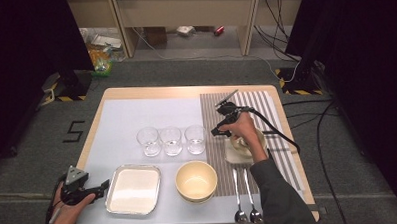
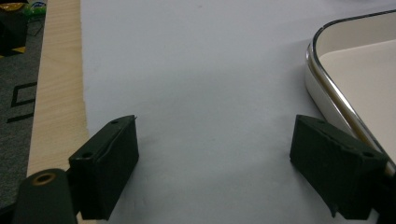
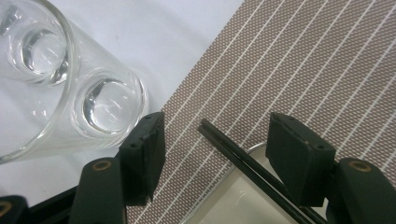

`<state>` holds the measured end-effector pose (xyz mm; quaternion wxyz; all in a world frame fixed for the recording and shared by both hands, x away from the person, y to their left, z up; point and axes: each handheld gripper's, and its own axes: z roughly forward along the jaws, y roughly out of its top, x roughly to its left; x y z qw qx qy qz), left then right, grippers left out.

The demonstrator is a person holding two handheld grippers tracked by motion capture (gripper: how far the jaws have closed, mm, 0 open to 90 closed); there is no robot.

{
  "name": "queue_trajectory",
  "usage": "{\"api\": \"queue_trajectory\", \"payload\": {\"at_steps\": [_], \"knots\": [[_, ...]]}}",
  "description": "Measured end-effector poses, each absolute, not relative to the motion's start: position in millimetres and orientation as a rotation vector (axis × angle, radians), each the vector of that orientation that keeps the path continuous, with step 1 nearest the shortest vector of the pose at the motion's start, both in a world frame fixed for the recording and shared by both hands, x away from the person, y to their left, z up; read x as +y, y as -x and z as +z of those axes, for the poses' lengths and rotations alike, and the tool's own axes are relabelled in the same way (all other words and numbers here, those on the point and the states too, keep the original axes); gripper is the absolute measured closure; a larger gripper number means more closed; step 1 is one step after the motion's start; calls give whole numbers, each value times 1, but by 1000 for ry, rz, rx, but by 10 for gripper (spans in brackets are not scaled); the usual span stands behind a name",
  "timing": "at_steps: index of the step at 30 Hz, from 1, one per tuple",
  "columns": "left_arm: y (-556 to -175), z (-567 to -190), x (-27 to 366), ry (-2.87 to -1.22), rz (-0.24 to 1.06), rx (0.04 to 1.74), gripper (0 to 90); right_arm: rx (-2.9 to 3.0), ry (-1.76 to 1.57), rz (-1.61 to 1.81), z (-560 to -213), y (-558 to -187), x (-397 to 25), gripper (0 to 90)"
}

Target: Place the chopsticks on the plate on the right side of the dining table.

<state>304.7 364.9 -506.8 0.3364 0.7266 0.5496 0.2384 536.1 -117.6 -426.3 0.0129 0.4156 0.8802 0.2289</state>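
Black chopsticks (image 3: 243,161) are the closest thing to my right gripper (image 3: 217,158), running up between its jaws, which stand apart with nothing pinched yet. Their tips poke past the jaw ends onto the striped placemat (image 3: 303,70), and the rest lies over a pale dish (image 3: 233,205) right under the jaws. Off the left jaw sits a clear glass (image 3: 105,102), close but not touching.

My guess on handling: the sticks are thin, stiff, light and probably slick, so they'll want to roll or scissor apart. I'd pinch both together, square across the pair where they cross the dish rim, so there's air beneath them, and close slowly. The glass is the fragile neighbour, so no swinging left.

My left gripper (image 2: 215,154) idles over bare white table cover, jaws wide apart and empty, with the metal tray (image 2: 327,88) just off its right jaw.

No readable brands or labels on anything near either pair of jaws.
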Motion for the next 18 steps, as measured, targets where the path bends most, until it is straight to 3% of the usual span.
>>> {"api": "queue_trajectory", "payload": {"at_steps": [18], "knots": [[-305,-507,365,-1898,619,1433,147,2679,-1312,755,-409,-536,-137,375]]}}
